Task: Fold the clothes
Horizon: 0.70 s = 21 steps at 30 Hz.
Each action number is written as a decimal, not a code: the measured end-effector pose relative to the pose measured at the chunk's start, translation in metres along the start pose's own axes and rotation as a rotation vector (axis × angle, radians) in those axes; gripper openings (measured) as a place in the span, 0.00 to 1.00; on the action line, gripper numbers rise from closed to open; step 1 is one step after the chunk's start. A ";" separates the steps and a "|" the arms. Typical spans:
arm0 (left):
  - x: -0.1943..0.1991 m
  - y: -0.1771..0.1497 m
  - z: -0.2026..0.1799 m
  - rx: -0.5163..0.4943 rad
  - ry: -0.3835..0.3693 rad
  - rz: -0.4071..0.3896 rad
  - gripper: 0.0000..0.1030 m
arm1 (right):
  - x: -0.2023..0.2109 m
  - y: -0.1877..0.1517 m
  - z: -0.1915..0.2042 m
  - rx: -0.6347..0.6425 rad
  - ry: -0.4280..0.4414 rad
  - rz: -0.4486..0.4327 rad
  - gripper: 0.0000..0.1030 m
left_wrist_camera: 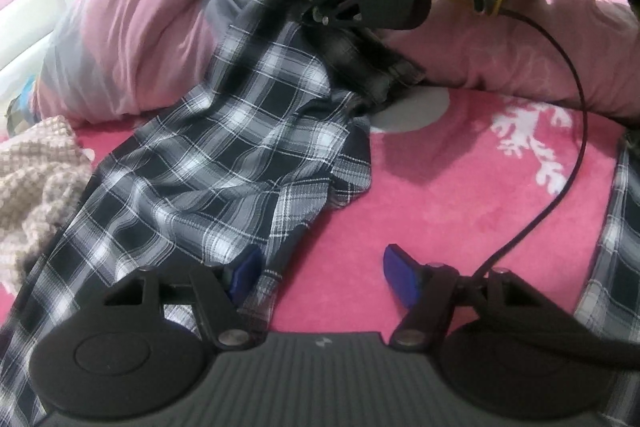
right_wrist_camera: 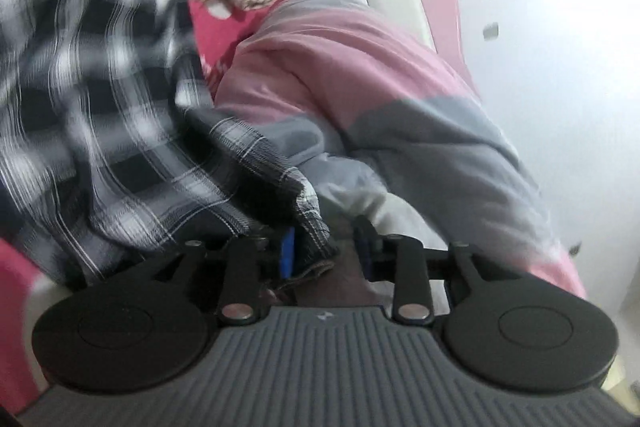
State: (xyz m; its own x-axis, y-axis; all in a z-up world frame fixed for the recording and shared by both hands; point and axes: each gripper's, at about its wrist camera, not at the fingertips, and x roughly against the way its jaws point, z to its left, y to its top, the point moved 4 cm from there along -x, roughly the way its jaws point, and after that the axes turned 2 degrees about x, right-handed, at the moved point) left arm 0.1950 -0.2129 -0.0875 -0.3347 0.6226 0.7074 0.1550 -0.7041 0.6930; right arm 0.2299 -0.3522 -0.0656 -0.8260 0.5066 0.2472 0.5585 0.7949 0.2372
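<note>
Plaid shirt (left_wrist_camera: 224, 147) lying rumpled on pink bed (left_wrist_camera: 440, 207), mid-fold.
Left gripper (left_wrist_camera: 320, 273) jaws gaping, empty; right gripper (right_wrist_camera: 326, 251) jaws part-open around hem, not pinching. Light, floppy cloth; taking hems looks best.

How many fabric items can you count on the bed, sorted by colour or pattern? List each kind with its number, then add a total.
Black-and-white plaid garment: 1
Beige knitted item: 1
Pink-and-grey pillow or quilt: 1
Bright pink bedsheet with white print: 1
Total: 4
A further plaid edge at the right border of the left wrist view may belong to the same garment; I cannot tell.
</note>
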 end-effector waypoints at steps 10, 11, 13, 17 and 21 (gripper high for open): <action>0.049 -0.018 0.022 0.050 0.047 0.022 0.68 | -0.008 -0.003 -0.051 -0.343 0.215 0.078 0.03; 0.056 -0.022 0.027 0.062 0.055 0.029 0.68 | -0.005 -0.002 -0.058 -0.386 0.224 0.078 0.03; 0.071 -0.031 0.037 0.102 0.071 0.045 0.68 | 0.004 0.000 -0.073 -0.463 0.225 0.064 0.03; 0.102 -0.051 0.060 0.237 0.095 0.064 0.68 | 0.035 0.001 -0.106 -0.598 0.206 0.021 0.03; 0.139 -0.069 0.083 0.374 0.127 0.052 0.68 | 0.074 0.006 -0.139 -0.748 0.194 -0.039 0.03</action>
State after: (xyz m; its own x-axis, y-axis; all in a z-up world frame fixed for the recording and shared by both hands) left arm 0.2149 -0.0495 -0.0255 -0.4264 0.5257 0.7361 0.4943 -0.5461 0.6764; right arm 0.1827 -0.3558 0.0846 -0.8568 0.3603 0.3689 0.4887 0.3387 0.8040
